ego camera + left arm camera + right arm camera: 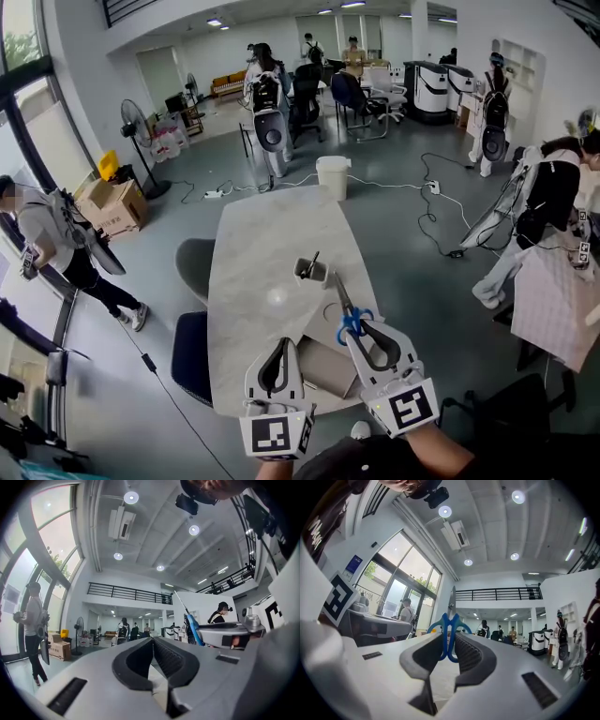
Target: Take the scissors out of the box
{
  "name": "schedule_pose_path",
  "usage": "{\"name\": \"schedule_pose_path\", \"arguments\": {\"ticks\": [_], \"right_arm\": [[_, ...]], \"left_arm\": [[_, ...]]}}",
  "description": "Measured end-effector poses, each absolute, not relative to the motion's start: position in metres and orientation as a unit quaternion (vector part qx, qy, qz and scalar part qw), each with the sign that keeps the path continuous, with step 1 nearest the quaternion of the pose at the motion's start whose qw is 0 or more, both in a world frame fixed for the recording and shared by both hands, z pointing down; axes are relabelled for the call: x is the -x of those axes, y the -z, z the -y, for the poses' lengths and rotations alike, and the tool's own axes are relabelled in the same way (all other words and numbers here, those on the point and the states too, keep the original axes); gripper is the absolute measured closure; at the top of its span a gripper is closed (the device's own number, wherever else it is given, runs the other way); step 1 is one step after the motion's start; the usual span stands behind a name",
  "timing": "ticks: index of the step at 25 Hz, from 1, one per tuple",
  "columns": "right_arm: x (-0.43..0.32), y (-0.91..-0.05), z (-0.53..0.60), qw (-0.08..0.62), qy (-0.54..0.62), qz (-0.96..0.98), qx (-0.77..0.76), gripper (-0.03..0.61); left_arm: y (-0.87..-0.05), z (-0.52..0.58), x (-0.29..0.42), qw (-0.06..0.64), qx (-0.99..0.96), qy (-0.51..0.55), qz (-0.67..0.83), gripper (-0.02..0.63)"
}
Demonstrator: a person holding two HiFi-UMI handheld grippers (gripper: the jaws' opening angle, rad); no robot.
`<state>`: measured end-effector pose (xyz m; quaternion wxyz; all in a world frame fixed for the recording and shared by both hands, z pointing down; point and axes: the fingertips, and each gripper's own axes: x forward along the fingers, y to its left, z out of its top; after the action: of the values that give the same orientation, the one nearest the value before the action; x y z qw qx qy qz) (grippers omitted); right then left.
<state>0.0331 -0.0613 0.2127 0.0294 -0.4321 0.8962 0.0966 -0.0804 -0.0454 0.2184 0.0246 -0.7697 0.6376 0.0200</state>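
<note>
In the head view, the scissors (343,298) have blue handles, and their blades point away from me toward a small grey box (310,271) on the marble table (262,244). My right gripper (353,330) is shut on the blue handles. A dark thin object sticks up out of the box. In the right gripper view, the scissors (449,631) stand upright between the pads of the right gripper (451,638). My left gripper (282,341) is beside it at the near table edge, jaws together on nothing. The left gripper view shows the left gripper (152,640) and the scissors (189,618) to its right.
A flat brown board (328,366) lies on the table under the grippers. Two chairs (194,267) stand along the table's left side. A white bin (332,175) is past the far end. A person (56,244) walks at the left, and others stand further off.
</note>
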Motion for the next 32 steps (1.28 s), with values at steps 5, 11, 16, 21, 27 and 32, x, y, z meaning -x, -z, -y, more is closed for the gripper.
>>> {"name": "schedule_pose_path", "arguments": {"ticks": [5, 11, 16, 21, 27, 32], "right_arm": [[-0.0365, -0.2146, 0.0595, 0.028, -0.096, -0.895, 0.435, 0.502], [-0.0336, -0.2129, 0.0588, 0.022, -0.1, -0.894, 0.436, 0.502], [-0.0348, -0.2132, 0.0564, 0.024, -0.093, -0.895, 0.435, 0.502], [-0.034, -0.2131, 0.0562, 0.028, -0.088, -0.895, 0.437, 0.502], [-0.0375, -0.2176, 0.0559, 0.025, -0.08, -0.892, 0.444, 0.502], [-0.0398, -0.2189, 0.0575, 0.018, -0.101, -0.889, 0.445, 0.502]], "left_arm": [[-0.2209, 0.0436, 0.0771, 0.023, 0.769, -0.022, -0.639, 0.597], [-0.2188, 0.045, 0.0791, 0.023, 0.77, -0.021, -0.637, 0.597], [-0.2184, 0.0429, 0.0781, 0.023, 0.771, -0.021, -0.636, 0.597], [-0.2209, 0.0427, 0.0794, 0.02, 0.772, -0.018, -0.635, 0.597], [-0.2247, 0.0428, 0.0793, 0.019, 0.773, -0.02, -0.634, 0.597], [-0.2251, 0.0422, 0.0763, 0.021, 0.778, -0.019, -0.628, 0.597]]}}
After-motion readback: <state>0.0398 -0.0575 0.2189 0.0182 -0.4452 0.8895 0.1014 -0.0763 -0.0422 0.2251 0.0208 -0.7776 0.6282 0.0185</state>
